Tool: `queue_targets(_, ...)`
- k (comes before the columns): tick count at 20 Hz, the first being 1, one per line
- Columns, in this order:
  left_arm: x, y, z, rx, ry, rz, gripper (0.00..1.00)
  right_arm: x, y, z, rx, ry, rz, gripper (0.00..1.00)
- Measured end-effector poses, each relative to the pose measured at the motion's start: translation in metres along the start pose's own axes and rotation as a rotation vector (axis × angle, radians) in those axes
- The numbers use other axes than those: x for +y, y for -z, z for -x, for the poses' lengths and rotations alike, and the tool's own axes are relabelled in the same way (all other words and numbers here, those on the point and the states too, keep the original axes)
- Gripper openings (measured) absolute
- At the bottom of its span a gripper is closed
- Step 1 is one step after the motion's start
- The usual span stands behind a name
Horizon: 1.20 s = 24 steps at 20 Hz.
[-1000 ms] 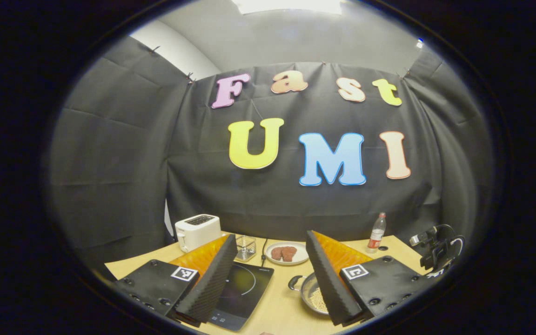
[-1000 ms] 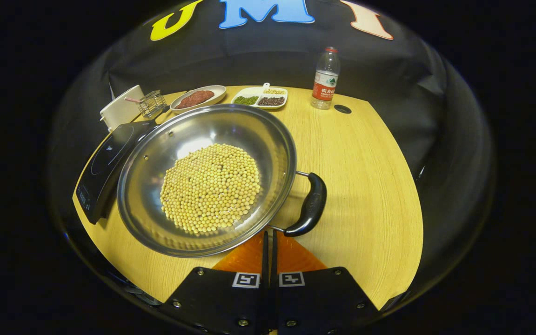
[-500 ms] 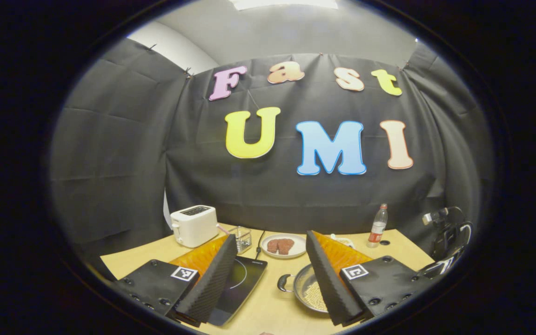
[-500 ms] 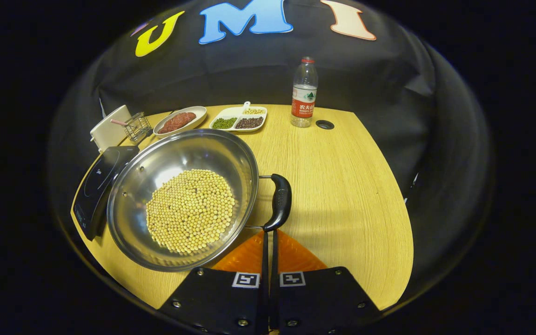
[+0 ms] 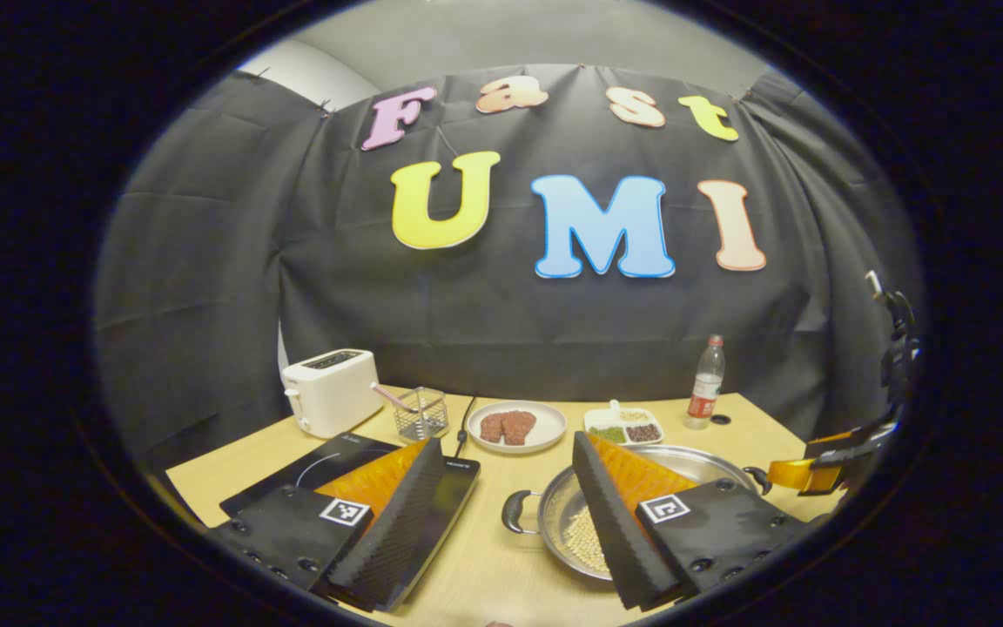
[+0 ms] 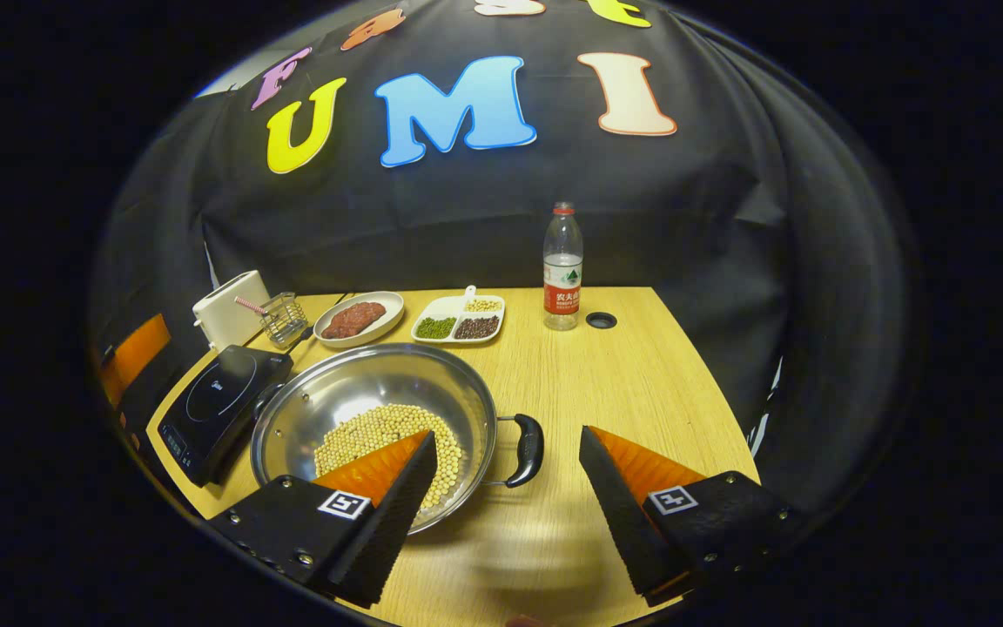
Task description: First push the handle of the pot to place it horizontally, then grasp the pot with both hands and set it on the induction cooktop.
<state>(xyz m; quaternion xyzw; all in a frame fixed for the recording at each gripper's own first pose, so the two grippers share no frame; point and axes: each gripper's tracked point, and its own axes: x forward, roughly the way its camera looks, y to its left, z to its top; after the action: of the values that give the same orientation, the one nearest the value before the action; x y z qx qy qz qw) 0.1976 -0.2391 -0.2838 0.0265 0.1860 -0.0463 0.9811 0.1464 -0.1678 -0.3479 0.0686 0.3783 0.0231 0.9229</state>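
Pot [image 6: 375, 418] first: it is sitting on the tabletop [image 6: 641, 383] just right of the induction cooktop [image 6: 223, 409], its near-left rim close against the cooktop's edge, beans pooled in its bottom. A second ago my right tongs were pressed together, nudging the black handle [image 6: 526, 448] round. Now that handle is pointing out to the right, and the opposite handle [image 5: 514, 511] is pointing left toward the cooktop in the left gripper view. I am judging the push done and the handles near enough horizontal.

Going left to right: my left tongs [image 5: 501, 522] are hanging with fingers wide apart, holding nothing, one finger over the cooktop, the other over the pot's bowl, the left handle between them but farther off. My right tongs [image 6: 506, 514] have just opened and pulled back; they are now gaping, empty, one finger over the pot's near rim and the other over bare tabletop, the right handle ahead between them.

Both tongs are now lining up for the two-handed grasp. Next I am needing to bring each pair forward onto its handle and close before lifting leftward.
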Motion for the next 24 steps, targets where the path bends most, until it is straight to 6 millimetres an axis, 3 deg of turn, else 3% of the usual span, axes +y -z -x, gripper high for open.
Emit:
queue_targets(5, -0.013, 0.048, -0.051, 0.114, 0.068, 0.014, 0.97, -0.002, -0.001, -0.019, 0.001, 0.027, -0.014, 1.00)
queue_targets(11, -0.022, 0.106, -0.098, 0.243, 0.108, -0.020, 1.00, -0.004, 0.010, -0.042, 0.033, 0.054, -0.006, 1.00)
queue_targets(13, -0.020, 0.118, -0.108, 0.276, 0.105, -0.024, 0.95, -0.005, 0.015, -0.050, 0.047, 0.063, -0.004, 1.00)
queue_targets(15, -0.017, 0.131, -0.117, 0.305, 0.103, -0.025, 0.98, -0.007, 0.021, -0.055, 0.064, 0.073, 0.000, 1.00)
queue_targets(22, -0.018, 0.163, -0.124, 0.380, 0.101, -0.040, 1.00, -0.015, 0.048, -0.072, 0.132, 0.102, -0.002, 1.00)
queue_targets(24, -0.017, 0.167, -0.124, 0.391, 0.100, -0.040, 0.94, -0.014, 0.051, -0.074, 0.145, 0.092, -0.010, 0.97)
